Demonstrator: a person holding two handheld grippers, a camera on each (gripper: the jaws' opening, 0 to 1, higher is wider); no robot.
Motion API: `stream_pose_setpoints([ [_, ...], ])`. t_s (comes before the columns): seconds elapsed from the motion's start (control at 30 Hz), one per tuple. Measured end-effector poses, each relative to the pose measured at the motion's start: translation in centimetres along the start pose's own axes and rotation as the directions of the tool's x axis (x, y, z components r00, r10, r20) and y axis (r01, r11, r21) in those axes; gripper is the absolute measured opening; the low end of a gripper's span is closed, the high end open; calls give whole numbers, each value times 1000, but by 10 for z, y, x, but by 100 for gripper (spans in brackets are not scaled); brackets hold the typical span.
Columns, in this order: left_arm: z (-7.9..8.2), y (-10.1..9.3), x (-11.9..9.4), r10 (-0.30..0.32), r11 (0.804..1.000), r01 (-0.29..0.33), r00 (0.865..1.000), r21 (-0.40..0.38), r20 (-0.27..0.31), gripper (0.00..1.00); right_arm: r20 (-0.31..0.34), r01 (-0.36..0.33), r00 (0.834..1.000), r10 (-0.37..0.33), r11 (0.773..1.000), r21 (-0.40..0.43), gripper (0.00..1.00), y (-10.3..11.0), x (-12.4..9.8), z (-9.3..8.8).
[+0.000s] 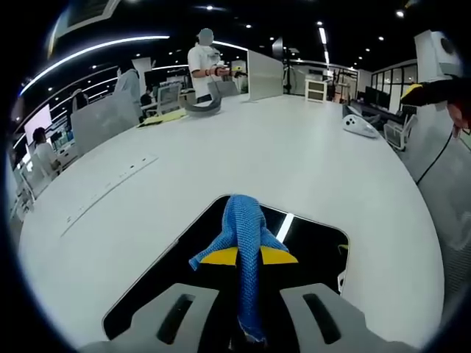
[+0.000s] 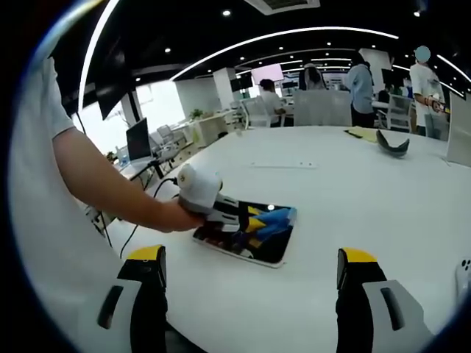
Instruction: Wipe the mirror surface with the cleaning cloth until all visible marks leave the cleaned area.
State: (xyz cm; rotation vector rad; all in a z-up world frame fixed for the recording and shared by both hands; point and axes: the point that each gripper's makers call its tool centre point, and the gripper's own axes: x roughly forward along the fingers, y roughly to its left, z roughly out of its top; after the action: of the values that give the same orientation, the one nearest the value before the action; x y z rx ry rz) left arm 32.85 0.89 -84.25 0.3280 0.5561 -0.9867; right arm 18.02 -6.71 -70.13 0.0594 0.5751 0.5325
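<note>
Blue and bunched up, the cleaning cloth (image 1: 243,250) sits nearest, pinched between the jaws of the left gripper (image 1: 246,323). Its long side runs straight away from the jaws, and its far end rests on the mirror (image 1: 309,243).

That mirror is a dark, flat rectangle lying on the big white desk (image 1: 221,162). It shines back a ceiling light and the yellow tips of the jaws. In the left gripper view its long side runs from lower left to upper right.

From the right gripper view, I see a person's hand (image 2: 180,215) holding the left gripper (image 2: 254,220) down over the mirror (image 2: 276,250), with the blue cloth (image 2: 276,218) sticking out toward the right. The mirror sits near the desk's (image 2: 353,191) left edge.

Closer in, the right gripper (image 2: 250,294) hangs above the desk with its jaws spread wide, holding nothing.

Farther off on the desk lies a curved grey thing (image 2: 392,144) beside a yellow sheet (image 2: 360,133). A white mouse-shaped thing (image 1: 360,126) lies on the desk too. People (image 2: 360,84) stand and sit behind, among chairs and screens.
</note>
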Motion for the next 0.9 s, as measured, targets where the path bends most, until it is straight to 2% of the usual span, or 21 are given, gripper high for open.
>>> stream_pose_setpoints([
  [0.9, -15, 9, -21, 26, 999, -27, 999, -21, -19, 6, 23, 1, 1000, -1, 1000, -10, 96, 7, -2, 4],
])
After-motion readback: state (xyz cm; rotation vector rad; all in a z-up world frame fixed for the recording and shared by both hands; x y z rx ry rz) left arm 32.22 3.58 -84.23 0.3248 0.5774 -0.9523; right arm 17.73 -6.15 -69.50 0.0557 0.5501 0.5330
